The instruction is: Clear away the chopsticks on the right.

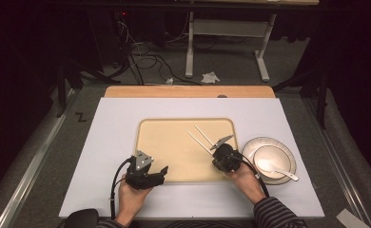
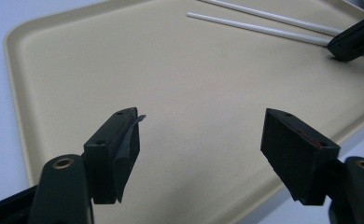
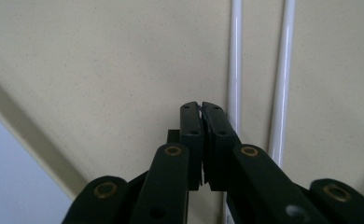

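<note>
Two white chopsticks (image 1: 200, 138) lie side by side on the right half of a tan tray (image 1: 174, 142). My right gripper (image 1: 214, 152) rests at their near ends, jaws shut with nothing between them. In the right gripper view its tip (image 3: 201, 106) sits just left of the chopsticks (image 3: 235, 60), and the nearer stick runs under the right jaw. My left gripper (image 1: 163, 170) hovers over the tray's front edge, open and empty. In the left gripper view its jaws (image 2: 203, 126) stand wide apart above the bare tray (image 2: 171, 70), with the chopsticks (image 2: 264, 29) far off.
A white plate (image 1: 288, 152) holding a bowl and a white spoon (image 1: 281, 171) sits right of the tray on the pale table mat (image 1: 112, 133). The right gripper's jaw (image 2: 357, 39) shows at the top right of the left gripper view. Cables and a table frame lie beyond the table.
</note>
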Tool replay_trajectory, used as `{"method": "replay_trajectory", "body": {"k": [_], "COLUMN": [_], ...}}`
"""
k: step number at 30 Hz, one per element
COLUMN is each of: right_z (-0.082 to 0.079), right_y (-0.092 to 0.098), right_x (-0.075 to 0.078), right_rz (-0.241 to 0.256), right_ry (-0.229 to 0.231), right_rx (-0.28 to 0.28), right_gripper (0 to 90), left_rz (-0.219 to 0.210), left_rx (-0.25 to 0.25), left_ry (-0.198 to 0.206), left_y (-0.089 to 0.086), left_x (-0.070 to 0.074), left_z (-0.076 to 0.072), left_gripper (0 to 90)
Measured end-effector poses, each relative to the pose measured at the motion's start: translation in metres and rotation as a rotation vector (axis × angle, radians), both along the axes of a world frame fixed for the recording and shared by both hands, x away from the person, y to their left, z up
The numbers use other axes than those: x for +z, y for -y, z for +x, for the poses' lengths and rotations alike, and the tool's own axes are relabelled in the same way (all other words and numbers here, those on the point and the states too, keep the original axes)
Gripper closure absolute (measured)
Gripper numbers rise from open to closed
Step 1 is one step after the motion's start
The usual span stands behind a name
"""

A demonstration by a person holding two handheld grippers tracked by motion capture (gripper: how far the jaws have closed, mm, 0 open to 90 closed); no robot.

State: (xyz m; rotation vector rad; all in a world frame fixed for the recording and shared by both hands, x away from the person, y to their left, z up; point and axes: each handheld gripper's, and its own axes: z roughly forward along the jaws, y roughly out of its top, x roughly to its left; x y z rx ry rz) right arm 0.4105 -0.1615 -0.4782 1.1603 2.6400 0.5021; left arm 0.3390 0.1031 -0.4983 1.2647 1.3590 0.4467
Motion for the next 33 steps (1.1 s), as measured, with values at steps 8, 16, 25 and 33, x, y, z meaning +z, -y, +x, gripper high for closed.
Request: {"method": "replay_trajectory", "body": {"k": [8,16,25,33], "right_z": [-0.005,0.001,0.013,0.022], "right_y": [-0.009,-0.024,-0.019,-0.018], "right_x": [0.005,-0.008,-0.009,-0.009], "right_rz": [0.047,0.016,0.031,0.027], "right_ry": [0.051,0.038,0.055,0.061], "right_rx": [0.072,0.095,0.043,0.01], "right_gripper": [90.0,89.2,88.8,86.1], "left_rz": [0.011,0.0,0.005,-0.002], "left_rx": [0.002,0.031,0.054,0.079], "left_ry": [0.0,0.005,0.005,0.005], "left_y": [-0.001,-0.007,-0.012,-0.016], "left_x": [-0.001,0.0,-0.001,-0.001], "left_z": [-0.001,-0.005,-0.01,-0.014], "left_gripper": [28.5,28.5,28.4,28.3]}}
